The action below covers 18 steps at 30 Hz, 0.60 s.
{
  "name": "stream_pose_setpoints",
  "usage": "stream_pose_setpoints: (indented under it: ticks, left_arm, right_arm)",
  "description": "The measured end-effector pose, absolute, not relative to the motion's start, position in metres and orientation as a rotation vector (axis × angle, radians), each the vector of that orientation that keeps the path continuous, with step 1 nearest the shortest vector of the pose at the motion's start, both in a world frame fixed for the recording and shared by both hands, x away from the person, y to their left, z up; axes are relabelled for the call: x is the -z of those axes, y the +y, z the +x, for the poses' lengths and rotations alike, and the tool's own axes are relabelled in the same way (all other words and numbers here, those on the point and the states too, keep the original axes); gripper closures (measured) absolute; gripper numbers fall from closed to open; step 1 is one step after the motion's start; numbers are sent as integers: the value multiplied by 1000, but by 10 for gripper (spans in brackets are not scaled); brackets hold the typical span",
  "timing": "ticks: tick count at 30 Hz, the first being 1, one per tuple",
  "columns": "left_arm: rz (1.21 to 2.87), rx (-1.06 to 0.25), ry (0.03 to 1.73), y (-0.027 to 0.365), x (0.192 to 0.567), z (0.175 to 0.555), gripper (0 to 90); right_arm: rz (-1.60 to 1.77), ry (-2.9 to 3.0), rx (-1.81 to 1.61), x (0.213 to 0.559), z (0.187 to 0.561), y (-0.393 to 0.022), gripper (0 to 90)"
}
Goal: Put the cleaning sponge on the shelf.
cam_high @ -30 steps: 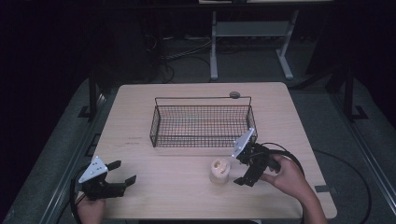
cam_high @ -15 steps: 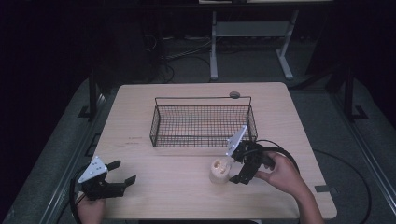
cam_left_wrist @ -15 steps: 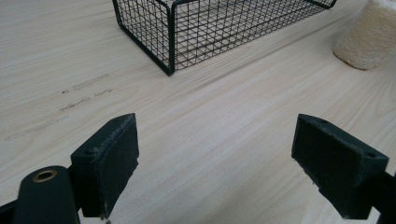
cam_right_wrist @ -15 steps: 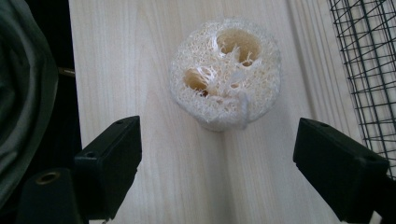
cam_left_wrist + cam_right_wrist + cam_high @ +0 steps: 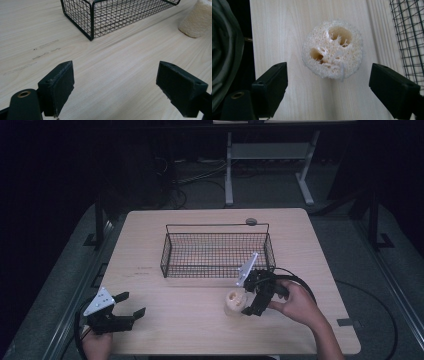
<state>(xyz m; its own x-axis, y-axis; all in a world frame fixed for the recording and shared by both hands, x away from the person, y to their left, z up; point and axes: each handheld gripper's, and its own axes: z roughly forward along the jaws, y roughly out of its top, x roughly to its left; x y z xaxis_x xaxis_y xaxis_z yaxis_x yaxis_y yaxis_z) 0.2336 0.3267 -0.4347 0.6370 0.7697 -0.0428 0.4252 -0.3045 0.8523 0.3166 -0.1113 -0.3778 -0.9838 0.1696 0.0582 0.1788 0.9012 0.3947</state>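
The loofah stands on end on the table, near the front edge and just in front of the wire basket's right end, its holed top facing up. The right gripper hangs just over it, jaws spread wide to either side, not touching. Well apart at the front left corner, the left gripper rests low with jaws spread over bare wood.

Pale matt wood-grain table; thin black wire-mesh metal basket; rough, fibrous, porous cream loofah; matt black jaws with dull, slightly scuffed pads
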Motion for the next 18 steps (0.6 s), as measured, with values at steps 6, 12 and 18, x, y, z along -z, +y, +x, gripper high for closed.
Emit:
stream_pose_setpoints:
  ticks: [6, 12, 18]
  left_arm:
    - [1939, -472, 940, 327, 435, 234, 136]
    - [1937, -471, 938, 326, 435, 234, 137]
    - [1939, -472, 941, 326, 435, 234, 136]
  right_arm:
    - [-275, -3036, 627, 380, 318, -108, 152]
    - [-268, -3034, 622, 382, 320, -105, 153]
    - [-268, -3033, 615, 383, 321, -102, 153]
